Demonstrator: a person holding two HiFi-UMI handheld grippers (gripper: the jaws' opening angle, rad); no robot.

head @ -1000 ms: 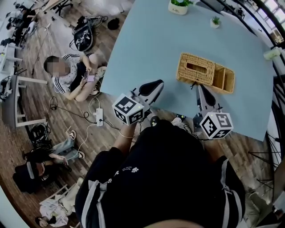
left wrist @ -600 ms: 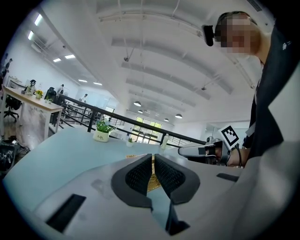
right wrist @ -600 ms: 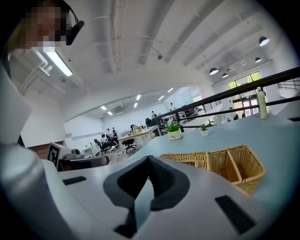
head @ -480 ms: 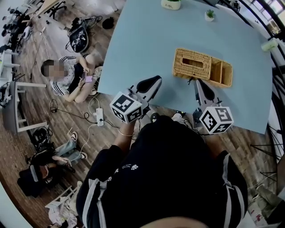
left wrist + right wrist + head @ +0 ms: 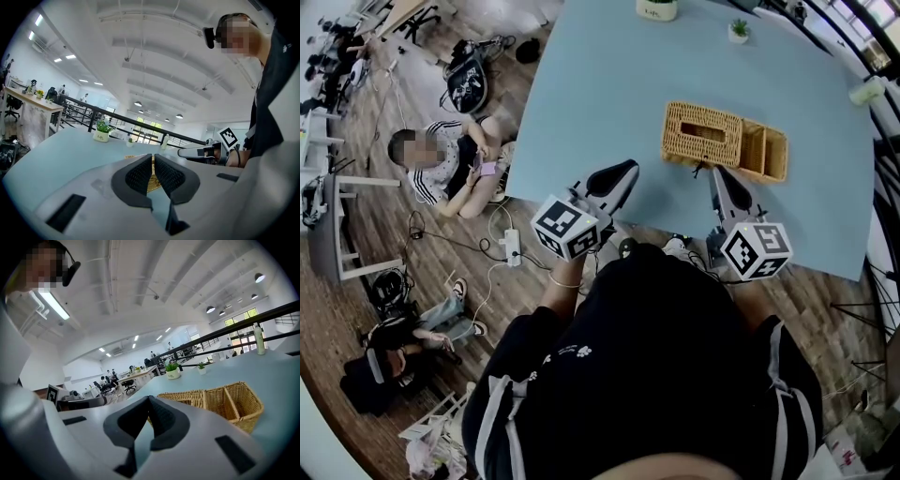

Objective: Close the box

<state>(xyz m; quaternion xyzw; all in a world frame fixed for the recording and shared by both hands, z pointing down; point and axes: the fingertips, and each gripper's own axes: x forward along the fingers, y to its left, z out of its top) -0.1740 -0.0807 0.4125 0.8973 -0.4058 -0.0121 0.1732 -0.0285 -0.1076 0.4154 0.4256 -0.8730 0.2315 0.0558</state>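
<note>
Head view: the wicker box [image 5: 724,141] lies on the blue counter [image 5: 600,84], just beyond the left hand-held gripper [image 5: 626,171] and the right hand-held gripper [image 5: 715,174], all placed much as a second ago.

Left gripper view: jaws pressed together, empty, unchanged.

Right gripper view: jaws meet at their tips, empty; the box [image 5: 220,401] lies ahead, barely shifted.

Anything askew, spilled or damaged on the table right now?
Nothing stands out. The woven wicker box sits flat and intact on the light blue table, with nothing spilled around it. The white-potted plant and the smaller potted plant stand upright at the far edge.
</note>
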